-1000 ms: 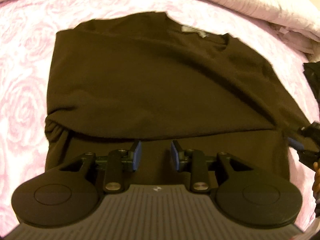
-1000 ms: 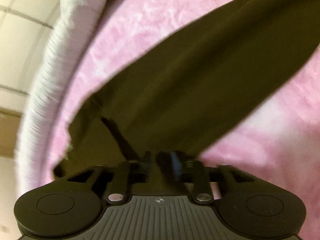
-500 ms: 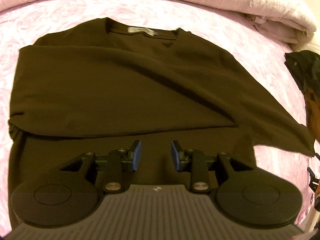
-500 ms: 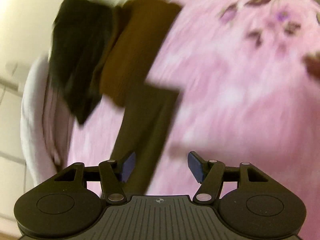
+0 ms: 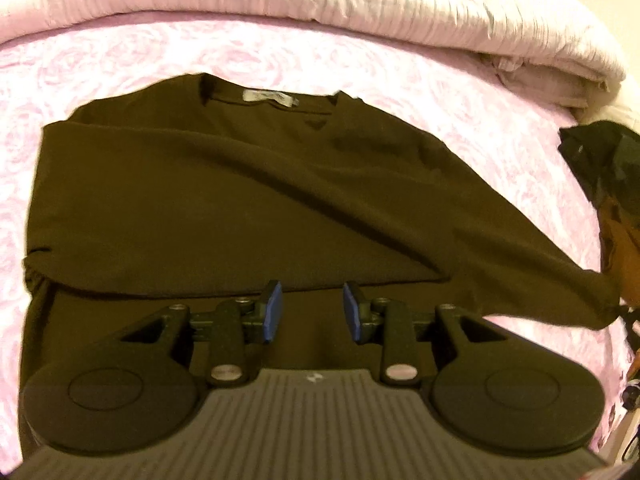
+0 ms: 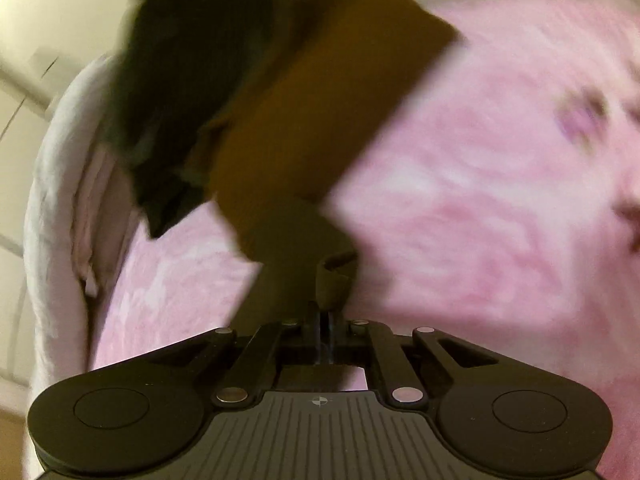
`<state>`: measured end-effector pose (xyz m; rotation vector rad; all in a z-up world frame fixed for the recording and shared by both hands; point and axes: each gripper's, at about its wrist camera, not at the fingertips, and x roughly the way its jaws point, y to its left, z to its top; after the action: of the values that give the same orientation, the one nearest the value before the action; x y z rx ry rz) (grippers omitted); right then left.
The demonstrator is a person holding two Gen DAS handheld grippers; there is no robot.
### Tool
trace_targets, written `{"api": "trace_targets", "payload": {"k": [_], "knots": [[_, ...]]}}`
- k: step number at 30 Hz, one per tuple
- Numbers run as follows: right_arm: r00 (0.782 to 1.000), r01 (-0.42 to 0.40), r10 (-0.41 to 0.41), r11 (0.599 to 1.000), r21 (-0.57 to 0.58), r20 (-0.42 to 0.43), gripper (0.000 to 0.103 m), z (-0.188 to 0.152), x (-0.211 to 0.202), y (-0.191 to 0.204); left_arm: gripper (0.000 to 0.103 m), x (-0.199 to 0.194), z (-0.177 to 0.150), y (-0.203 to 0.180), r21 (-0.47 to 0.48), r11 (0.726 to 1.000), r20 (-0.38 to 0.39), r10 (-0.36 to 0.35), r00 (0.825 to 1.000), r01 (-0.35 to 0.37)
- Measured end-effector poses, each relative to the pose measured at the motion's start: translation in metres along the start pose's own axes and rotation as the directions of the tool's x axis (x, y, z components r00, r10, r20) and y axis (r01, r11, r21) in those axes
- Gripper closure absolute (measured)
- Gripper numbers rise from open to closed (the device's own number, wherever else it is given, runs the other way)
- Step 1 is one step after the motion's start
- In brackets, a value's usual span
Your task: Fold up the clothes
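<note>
Bed (image 5: 120, 64): a pink rose-patterned cover carries everything; a pale rolled duvet (image 5: 360, 4) lies along the far edge.
Dark brown sweater (image 5: 224, 200): spread on the bed with its collar label away from the camera, one sleeve already laid across the chest, the other sleeve (image 5: 552, 280) stretched out to the right.
Heap of other clothes (image 6: 280, 92): black and tan pieces just beyond the sleeve's end, near enough that a wide swing could snag and drag them.
Right gripper (image 6: 325, 320): fingers pressed together on the sleeve cuff (image 6: 336, 276). The bite looks thin, so I judge a fast pull could let the cuff slip out and the sleeve fall short.
Left gripper (image 5: 311, 312): fingers spread with nothing between them, hovering over the hem. With the body unpinned, a sleeve tug could shift the sweater and skew the fold.
</note>
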<state>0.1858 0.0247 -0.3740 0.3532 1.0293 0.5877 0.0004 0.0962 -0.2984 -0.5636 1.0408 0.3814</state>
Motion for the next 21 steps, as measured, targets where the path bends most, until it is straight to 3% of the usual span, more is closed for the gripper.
{"api": "trace_targets", "payload": {"k": [2, 5, 7, 9, 11, 13, 15, 16, 17, 18, 20, 21], "knots": [[0.999, -0.035, 0.044, 0.97, -0.241, 0.031, 0.097, -0.018, -0.023, 0.064, 0.075, -0.01, -0.004, 0.012, -0.023, 1.0, 0.005, 0.006, 1.0, -0.006], [0.976, -0.187, 0.217, 0.811, -0.554, -0.012, 0.097, -0.078, -0.068, 0.177, 0.075, -0.024, -0.012, 0.037, -0.078, 0.997, 0.008, 0.016, 1.0, -0.015], [0.935, -0.322, 0.334, 0.67, -0.669, -0.116, 0.097, -0.134, -0.092, 0.245, 0.075, -0.034, -0.018, 0.054, -0.12, 0.993, 0.011, 0.016, 1.0, -0.015], [0.876, -0.454, 0.419, 0.546, -0.704, -0.24, 0.097, -0.194, -0.107, 0.305, 0.075, -0.047, -0.024, 0.071, -0.157, 0.988, 0.023, 0.01, 1.0, -0.007], [0.825, -0.544, 0.426, 0.418, -0.727, -0.371, 0.097, -0.256, -0.115, 0.352, 0.075, -0.058, -0.029, 0.09, -0.186, 0.983, 0.037, 0.006, 0.999, 0.001], [0.786, -0.611, 0.365, 0.336, -0.717, -0.499, 0.097, -0.319, -0.117, 0.386, 0.074, -0.061, -0.032, 0.105, -0.21, 0.978, 0.04, -0.003, 0.999, 0.011], [0.771, -0.637, 0.247, 0.314, -0.704, -0.588, 0.096, -0.371, -0.114, 0.397, 0.074, -0.059, -0.034, 0.116, -0.23, 0.973, 0.037, -0.019, 0.999, 0.027], [0.769, -0.636, 0.19, 0.323, -0.701, -0.61, 0.088, -0.39, -0.113, 0.395, 0.074, -0.058, -0.034, 0.121, -0.24, 0.97, 0.036, -0.028, 0.999, 0.035], [0.766, -0.634, 0.149, 0.338, -0.695, -0.626, 0.073, -0.401, -0.11, 0.39, 0.073, -0.057, -0.035, 0.127, -0.25, 0.967, 0.035, -0.036, 0.999, 0.043], [0.762, -0.631, 0.12, 0.361, -0.687, -0.637, 0.054, -0.407, -0.108, 0.383, 0.072, -0.056, -0.036, 0.132, -0.261, 0.964, 0.034, -0.044, 0.998, 0.051], [0.759, -0.608, 0.068, 0.426, -0.67, -0.647, 0.043, -0.408, -0.104, 0.361, 0.072, -0.054, -0.038, 0.143, -0.281, 0.957, 0.032, -0.06, 0.998, 0.067], [0.762, -0.587, 0.046, 0.468, -0.66, -0.645, 0.043, -0.402, -0.098, 0.351, 0.072, -0.053, -0.038, 0.149, -0.291, 0.954, 0.031, -0.069, 0.997, 0.075]]}}
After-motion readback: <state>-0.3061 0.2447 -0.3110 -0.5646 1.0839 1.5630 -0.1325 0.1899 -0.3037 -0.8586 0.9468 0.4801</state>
